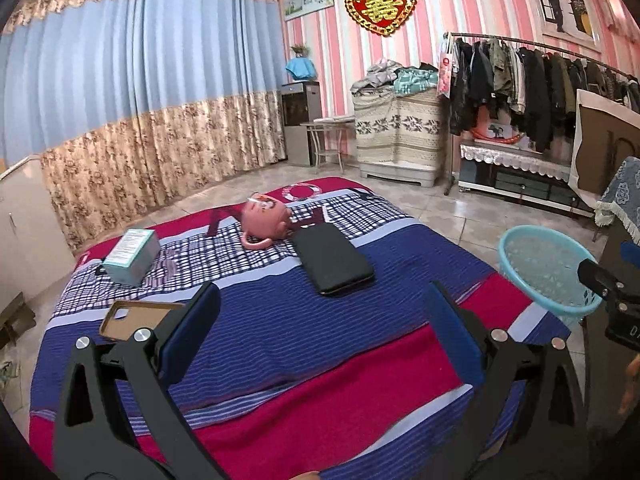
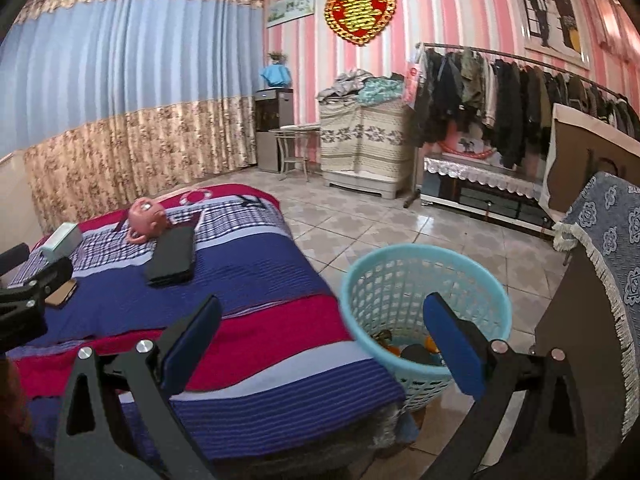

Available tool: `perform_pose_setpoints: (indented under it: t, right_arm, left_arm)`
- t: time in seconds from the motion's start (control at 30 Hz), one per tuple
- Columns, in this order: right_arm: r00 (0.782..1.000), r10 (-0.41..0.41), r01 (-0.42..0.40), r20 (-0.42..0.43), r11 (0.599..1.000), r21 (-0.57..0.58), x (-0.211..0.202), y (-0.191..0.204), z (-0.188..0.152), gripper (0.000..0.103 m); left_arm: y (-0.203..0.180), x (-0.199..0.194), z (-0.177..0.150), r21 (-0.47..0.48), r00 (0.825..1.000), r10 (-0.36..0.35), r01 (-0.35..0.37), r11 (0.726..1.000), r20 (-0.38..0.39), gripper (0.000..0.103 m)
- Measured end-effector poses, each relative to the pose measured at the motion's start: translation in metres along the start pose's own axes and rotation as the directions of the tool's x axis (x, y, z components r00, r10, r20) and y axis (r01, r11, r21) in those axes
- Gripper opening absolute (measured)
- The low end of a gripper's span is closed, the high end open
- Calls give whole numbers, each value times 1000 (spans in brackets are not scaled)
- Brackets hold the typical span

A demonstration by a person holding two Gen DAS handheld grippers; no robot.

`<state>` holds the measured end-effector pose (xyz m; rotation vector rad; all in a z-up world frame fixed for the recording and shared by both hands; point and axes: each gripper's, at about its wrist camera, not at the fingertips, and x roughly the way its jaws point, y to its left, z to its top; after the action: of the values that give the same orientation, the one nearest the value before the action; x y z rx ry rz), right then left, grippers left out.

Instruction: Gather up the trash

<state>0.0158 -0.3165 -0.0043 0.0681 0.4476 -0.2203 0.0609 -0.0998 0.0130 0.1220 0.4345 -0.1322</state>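
While I hold both grippers over the near end of the bed (image 1: pixel 280 344), neither has anything in it: left gripper (image 1: pixel 320 332) jaws wide apart, nothing between the blue pads; right gripper (image 2: pixel 320 336) same, jaws apart and empty.

Left view, near to far: brown phone case (image 1: pixel 132 320) lies flat just beside the left finger, on the striped blanket. Past it, black flat case (image 1: pixel 334 262) mid-bed, teal box (image 1: pixel 130 254) toward the left edge, pink piggy bank (image 1: pixel 264 220) tipped on its side just behind the black case, touching or nearly so (can't tell which).

Right view: light blue basket (image 2: pixel 424 276) stands on the tiled floor (image 2: pixel 360 216) against the bed's right side, partly between my fingers. Inside it, at the bottom: trash (image 2: pixel 412 348), some orange and dark bits, too blurred to identify. I see the other gripper's body at the left edge of this view.

Far side: clothes rack (image 2: pixel 500 96) with dark jackets, covered cabinet (image 2: pixel 364 140), blue-and-floral curtain (image 1: pixel 140 92), red heart ornament (image 1: pixel 380 4) on the pink striped wall.
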Motion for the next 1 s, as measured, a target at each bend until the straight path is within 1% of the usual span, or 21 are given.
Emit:
perform_pose_setpoints:
  t: [0.07, 0.2, 0.4, 0.5, 0.63, 0.87, 1.0]
  right_arm:
    - [1000, 12, -12, -6, 1000, -12, -2, 7, -4, 98]
    - [1000, 24, -24, -3, 999, -28, -10, 18, -11, 98]
    - [1000, 25, -25, -5, 999, -43, -20, 25, -21, 98]
    - [1000, 22, -22, 6, 999, -49, -26, 26, -21, 98]
    - [1000, 19, -17, 22, 998, -53, -33, 29, -18, 98]
    - [999, 25, -22, 43, 998, -64, -40, 35, -15, 98]
    - [998, 31, -28, 48, 998, -62, -42, 35, -16, 98]
  left_arm:
    - [2, -6, -4, -3, 1000, 5, -5, 1000, 2, 98]
    - [7, -21, -10, -14, 999, -21, 22, 1000, 30, 98]
    - [16, -30, -17, -33, 999, -34, 35, 999, 25, 98]
    - [20, -33, -18, -47, 998, -53, 54, 997, 24, 98]
    - [23, -39, -20, -43, 997, -59, 61, 997, 46, 98]
    - [28, -49, -21, -61, 995, -60, 65, 996, 83, 98]
    - [28, -50, -21, -61, 994, -57, 63, 996, 89, 98]
